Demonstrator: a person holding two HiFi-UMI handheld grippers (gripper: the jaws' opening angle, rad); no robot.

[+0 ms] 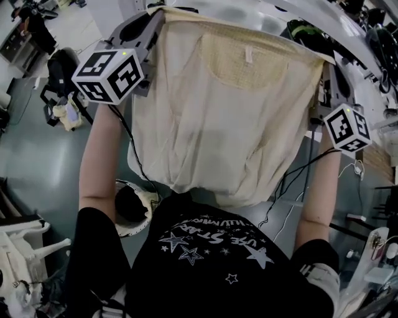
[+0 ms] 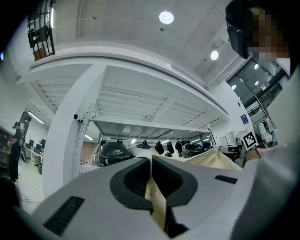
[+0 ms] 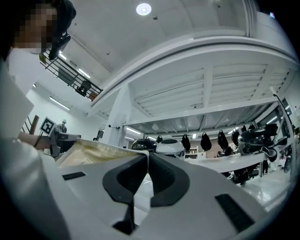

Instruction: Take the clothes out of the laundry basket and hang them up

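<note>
Looks steeply down on a large, thin cream-yellow fabric garment (image 1: pixel 230 124), stretched wide and flat between two hand-held grippers. Hangs by its top edge in front of the chest, well above the floor, filling most of the upper view, with a small white label inside the neckline.

Below the hem, takes in a black T-shirt printed with white stars (image 1: pixel 211 261). Beyond the cloth, shows a white overhead frame (image 2: pixel 140 93), with both grippers aimed slightly upward toward it.

Reaches forward with both bare forearms, elbows out: left forearm (image 1: pixel 102 161) down the cloth's left side, right forearm (image 1: pixel 320 186) down its right.

Pinches the top left corner in the left gripper (image 1: pixel 155 18), dark fingers (image 2: pixel 133 178) pressed together with cream cloth caught between them. Clamps the top right corner in the right gripper (image 1: pixel 324 62), fingers (image 3: pixel 126 180) likewise closed at the cloth's edge, fabric running off to the left in the right gripper view.

Bears a black-and-white marker cube on the left (image 1: pixel 109 76) and another on the right (image 1: pixel 348 127).

Low beside the left forearm, glimpses a white round slotted basket (image 1: pixel 148 200) on the grey floor, something dark inside.
</note>
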